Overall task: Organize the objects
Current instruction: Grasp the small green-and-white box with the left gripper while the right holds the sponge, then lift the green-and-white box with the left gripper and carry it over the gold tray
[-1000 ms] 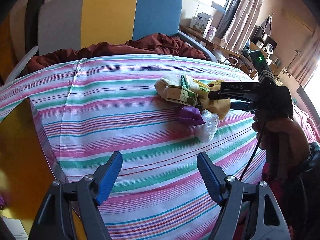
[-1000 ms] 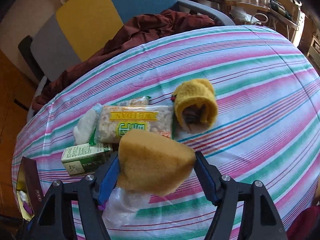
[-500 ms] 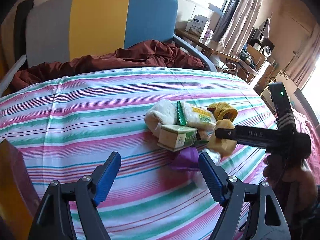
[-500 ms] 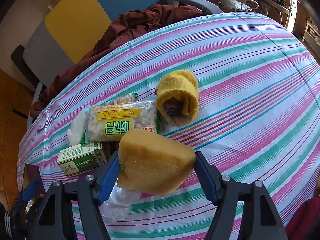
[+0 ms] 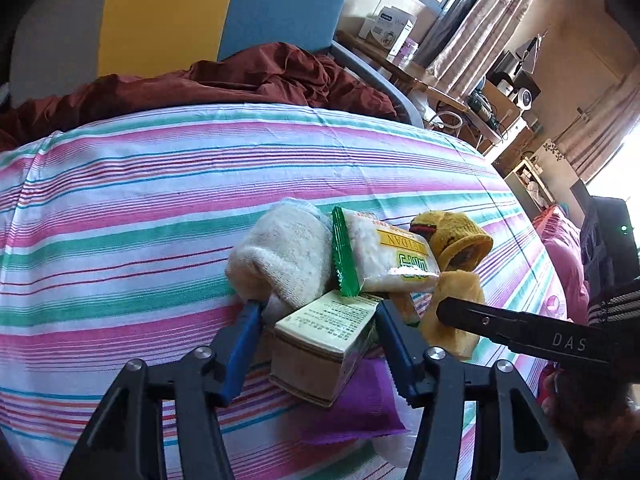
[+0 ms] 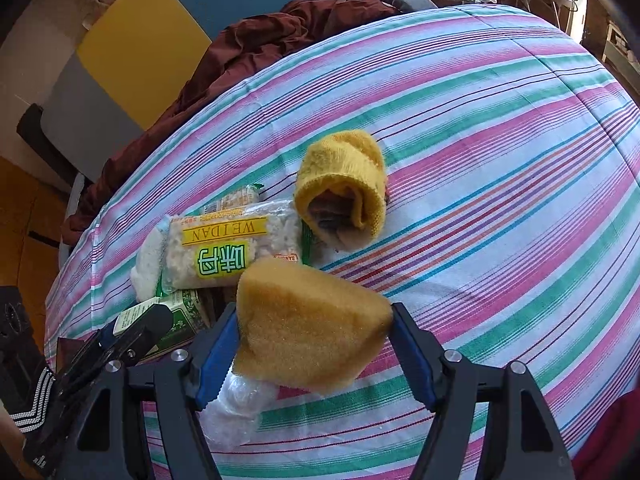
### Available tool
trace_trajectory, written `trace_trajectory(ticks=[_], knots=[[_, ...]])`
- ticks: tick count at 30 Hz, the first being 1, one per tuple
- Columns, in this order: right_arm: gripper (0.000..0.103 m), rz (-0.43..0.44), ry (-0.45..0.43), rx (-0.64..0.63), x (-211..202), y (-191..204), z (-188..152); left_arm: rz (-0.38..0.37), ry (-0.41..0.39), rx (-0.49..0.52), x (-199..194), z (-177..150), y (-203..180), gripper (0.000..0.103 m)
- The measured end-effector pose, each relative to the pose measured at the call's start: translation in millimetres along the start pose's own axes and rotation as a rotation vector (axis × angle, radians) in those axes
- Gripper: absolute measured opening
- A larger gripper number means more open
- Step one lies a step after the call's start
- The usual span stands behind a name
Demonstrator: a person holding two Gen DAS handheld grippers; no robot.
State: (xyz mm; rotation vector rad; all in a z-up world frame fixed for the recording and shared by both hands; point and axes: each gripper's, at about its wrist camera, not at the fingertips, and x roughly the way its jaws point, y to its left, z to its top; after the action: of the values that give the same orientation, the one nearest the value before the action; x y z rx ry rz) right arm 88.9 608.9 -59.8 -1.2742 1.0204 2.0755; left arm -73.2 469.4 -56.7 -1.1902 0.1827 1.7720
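We work over a striped sheet [image 6: 500, 128] that covers what looks like a bed or table; we cannot tell which. A dark red cloth [image 5: 248, 76] lies bunched at its far edge against a colour-blocked chair back [image 5: 168, 16]. The things to organize sit heaped together near the middle, probably so both hands can reach them.

In the pile a white sock [image 5: 288, 256] lies under a snack pack [image 6: 232, 252], with a rolled yellow sock [image 6: 344, 184] just beside the pack. A small green-and-cream box [image 5: 328, 336] rests at the near side, over a purple packet [image 5: 360, 412] and some clear plastic [image 6: 236, 404].

Our right tongs [image 6: 312, 344] pinch a yellow sponge [image 6: 308, 328] from both sides, holding it lifted just above the pile, seemingly to carry it off.

Our left tongs [image 5: 316, 344] are spread around the box, one finger against the white sock, the other close to the box's right side. They have not closed on it, so we judge the box to be the next thing picked.
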Motion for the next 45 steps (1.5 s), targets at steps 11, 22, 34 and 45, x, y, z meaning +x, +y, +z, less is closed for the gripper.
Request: trace_trajectory(ticks=[11,22,34,45], knots=[[0.074,-0.016,-0.005,-0.031,-6.4,4.3,-7.1,0.046,-0.004,-0.149,-47.0,-60.2,25.3,0.032],[0.075,-0.016,-0.007,-0.022,-13.4,3.8,-13.1,0.151,-0.017,-0.043,-71.2,-90.6,17.2,0.051],[0.075,-0.002,-0.008,-0.004,-23.7,-4.7,-18.4,0.253,0.035,0.165,-40.2,-68.4,-7.2,0.047],[0.076,-0.006,-0.006,-0.006,-30.9,-5.3,-24.7,0.267,0.047,0.113,-22.5,-66.3,9.8,0.037]])
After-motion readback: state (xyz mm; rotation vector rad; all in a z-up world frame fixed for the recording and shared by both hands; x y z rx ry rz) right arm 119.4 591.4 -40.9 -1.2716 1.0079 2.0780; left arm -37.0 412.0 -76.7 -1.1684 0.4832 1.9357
